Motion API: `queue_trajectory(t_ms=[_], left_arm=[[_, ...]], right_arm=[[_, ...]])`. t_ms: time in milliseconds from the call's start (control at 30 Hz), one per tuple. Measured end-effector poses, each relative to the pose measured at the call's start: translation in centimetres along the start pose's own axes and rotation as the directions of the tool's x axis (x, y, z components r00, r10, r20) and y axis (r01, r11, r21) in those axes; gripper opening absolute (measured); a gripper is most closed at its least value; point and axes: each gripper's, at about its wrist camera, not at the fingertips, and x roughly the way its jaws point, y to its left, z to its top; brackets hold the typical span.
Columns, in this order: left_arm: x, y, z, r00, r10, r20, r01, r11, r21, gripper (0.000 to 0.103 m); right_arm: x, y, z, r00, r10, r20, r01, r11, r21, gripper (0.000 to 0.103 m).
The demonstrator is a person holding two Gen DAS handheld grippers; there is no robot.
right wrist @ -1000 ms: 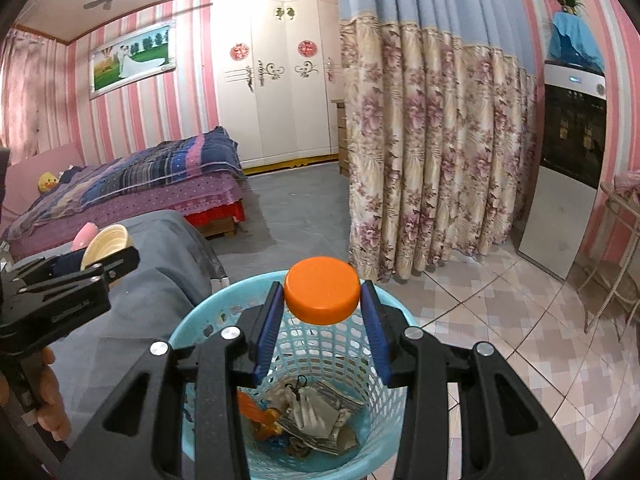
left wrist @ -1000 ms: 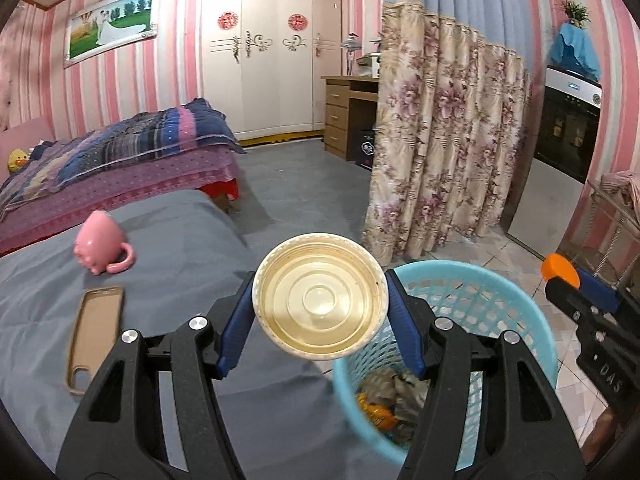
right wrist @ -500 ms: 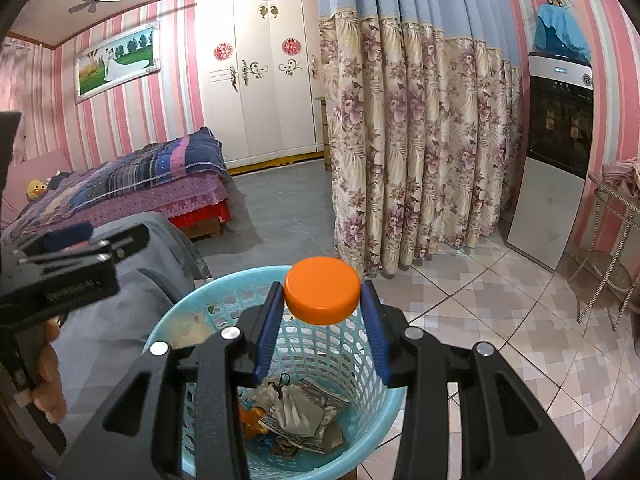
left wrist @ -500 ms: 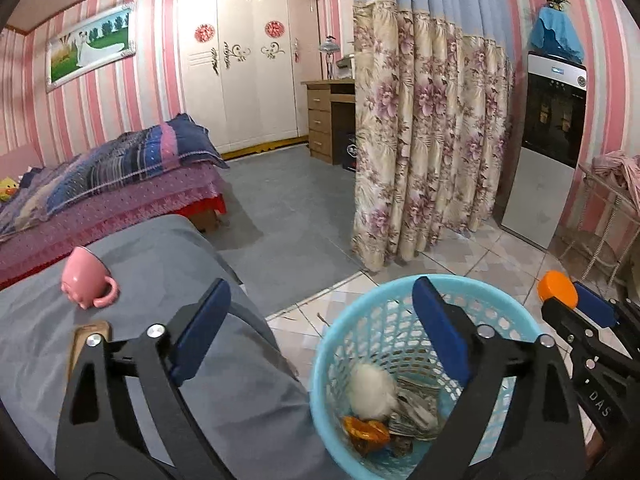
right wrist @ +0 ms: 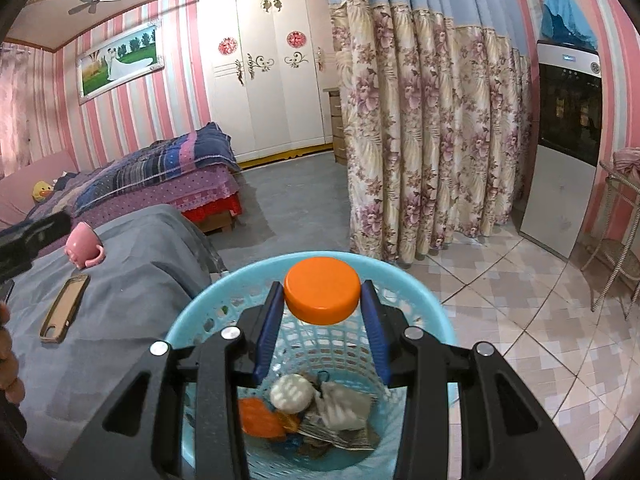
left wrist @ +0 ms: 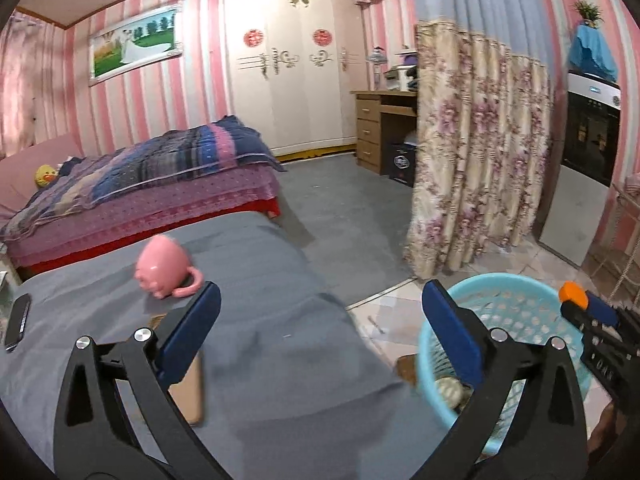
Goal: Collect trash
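My left gripper (left wrist: 320,296) hangs over the grey cloth (left wrist: 280,344), to the left of the light blue mesh basket (left wrist: 512,292). Its jaws are opening and stand wide, with nothing between them. A pale round lid (right wrist: 291,394) lies in the basket (right wrist: 420,292) on crumpled paper and an orange scrap (right wrist: 260,418). My right gripper (right wrist: 322,296) is shut on an orange cap (right wrist: 322,290) and holds it above the basket's mouth. That cap (left wrist: 573,294) also shows at the right edge of the left wrist view.
A pink mug (left wrist: 162,270) lies on its side on the grey cloth, with a phone in a tan case (right wrist: 64,308) near it. A dark phone (left wrist: 18,322) is at the left edge. A floral curtain (right wrist: 420,140) hangs behind the basket. A hand (right wrist: 6,356) shows at the left.
The pale lid left my left gripper and fell into the basket. The left jaws spread wide and that gripper swung left, off the basket and over the grey cloth. The right gripper kept still.
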Motion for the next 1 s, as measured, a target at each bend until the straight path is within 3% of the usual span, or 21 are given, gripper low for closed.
queue_trajectory(t_ms=[100,133,167,200,400,533,667,1000], left_arm=[[-0.6,2.3,-0.5,1.000,0.031,-0.005,-0.031,0.999,-0.017,0.097],[-0.9,3.3,-0.7,0.999,0.043,-0.005,-0.043,0.999,-0.026,0.097],[-1.1,4.2,-0.8,0.998,0.055,-0.005,-0.055,0.998,-0.034,0.097],[-1.4,4.8,-0.9,0.998,0.063,-0.004,-0.063,0.997,-0.041,0.097],[-4.3,9.2,-2.1,0.995,0.102,0.005,-0.102,0.993,-0.058,0.097],[-6.2,11.3,-2.8,0.995,0.094,-0.018,-0.095,0.994,-0.056,0.097],[-8.5,13.8,-4.0,0.990,0.141,-0.028,-0.142,0.987,-0.076,0.097],[-13.2,19.0,-8.3,0.981,0.190,-0.045,-0.194,0.976,-0.097,0.098]], right_arm=[[0.4,1.0,0.2,1.000,0.007,0.008,-0.007,1.000,0.008,0.044],[0.5,1.2,0.3,1.000,0.005,0.010,-0.005,1.000,0.013,0.050],[0.6,1.4,0.3,1.000,0.005,0.011,-0.005,1.000,0.015,0.068],[0.5,1.6,0.3,1.000,0.003,0.019,-0.004,1.000,0.027,0.078],[-0.2,3.2,-0.1,1.000,0.006,0.022,-0.006,0.999,0.038,0.095],[-1.5,5.2,0.0,1.000,0.005,0.031,-0.005,1.000,0.027,0.099],[-3.3,7.5,-0.1,0.999,0.015,0.049,-0.015,1.000,0.001,0.099],[-9.7,17.1,-2.6,0.991,0.111,0.080,-0.106,0.992,-0.067,0.099]])
